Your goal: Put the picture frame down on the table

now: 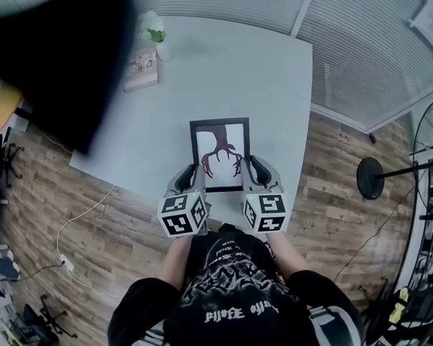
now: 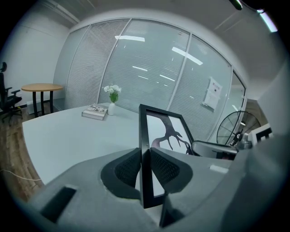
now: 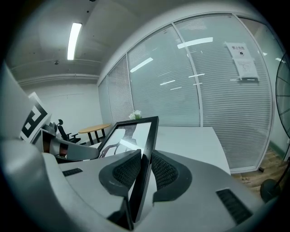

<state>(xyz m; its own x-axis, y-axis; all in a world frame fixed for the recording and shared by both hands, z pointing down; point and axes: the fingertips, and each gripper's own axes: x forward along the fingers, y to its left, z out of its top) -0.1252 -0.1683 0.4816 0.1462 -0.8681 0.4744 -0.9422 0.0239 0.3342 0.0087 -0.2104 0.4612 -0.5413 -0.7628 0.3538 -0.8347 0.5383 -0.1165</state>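
Observation:
A black picture frame (image 1: 219,154) with a dark antler-like print on white is held over the near part of the pale grey table (image 1: 277,85). My left gripper (image 1: 190,176) is shut on the frame's left edge (image 2: 144,154). My right gripper (image 1: 247,170) is shut on its right edge (image 3: 146,154). In both gripper views the frame stands between the dark ribbed pads, tilted up from the tabletop. Whether its lower edge touches the table I cannot tell.
A book (image 1: 141,66) and a small white vase of flowers (image 1: 155,38) sit at the table's far left. A standing fan (image 1: 417,163) is on the wood floor to the right. A round wooden table (image 2: 41,88) and an office chair (image 2: 6,102) stand left.

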